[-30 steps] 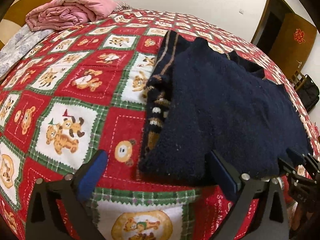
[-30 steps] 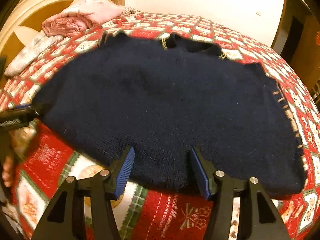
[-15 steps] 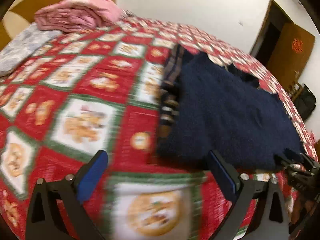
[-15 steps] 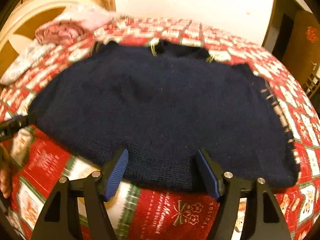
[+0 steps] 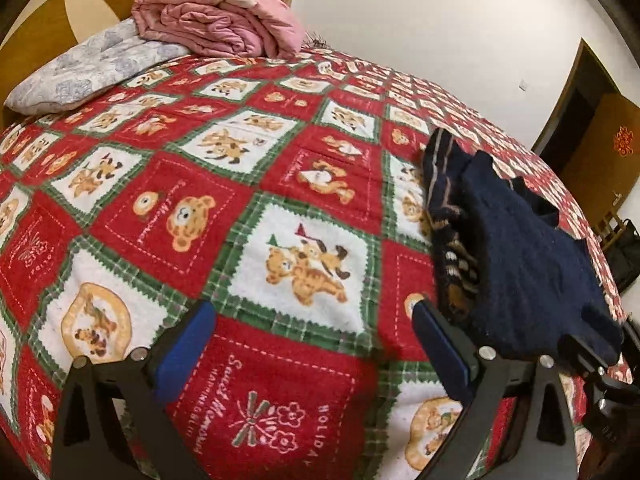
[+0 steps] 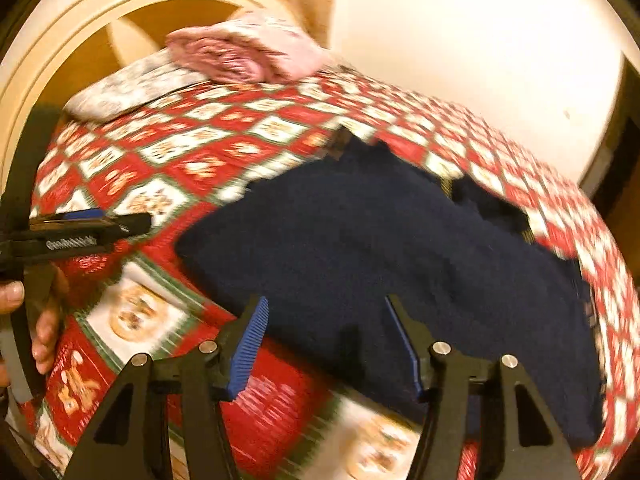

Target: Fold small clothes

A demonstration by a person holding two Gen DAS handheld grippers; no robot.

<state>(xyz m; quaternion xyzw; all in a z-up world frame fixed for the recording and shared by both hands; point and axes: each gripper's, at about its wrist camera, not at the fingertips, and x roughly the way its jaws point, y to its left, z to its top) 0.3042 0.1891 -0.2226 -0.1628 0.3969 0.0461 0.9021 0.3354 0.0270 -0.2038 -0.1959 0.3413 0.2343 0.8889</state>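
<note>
The navy knitted sweater (image 6: 380, 264) lies spread on the red teddy-bear blanket (image 5: 256, 216), filling the centre and right of the right wrist view; in the left wrist view it sits at the right edge, with a striped sleeve (image 5: 444, 216) tucked along its near-left side.

The right gripper (image 6: 326, 344) hovers over the lower hem at bottom centre. Its blue pads have just been closing somewhat, yet they stand apart with the knit below them, not pinched. The left gripper (image 5: 312, 352) is at the bottom of its own frame, fingers spread wide over bare blanket, holding nothing, well left of the sweater.

The step in hand looks like regrasping the hem for the next fold. To do it well, each gripper should probably take a hem corner, catching both layers of the thick knit, then lift only enough to clear the blanket and carry the hem evenly toward the collar so the tucked sleeve does not slide out. The right view is blurred, so contact there is uncertain.
</note>
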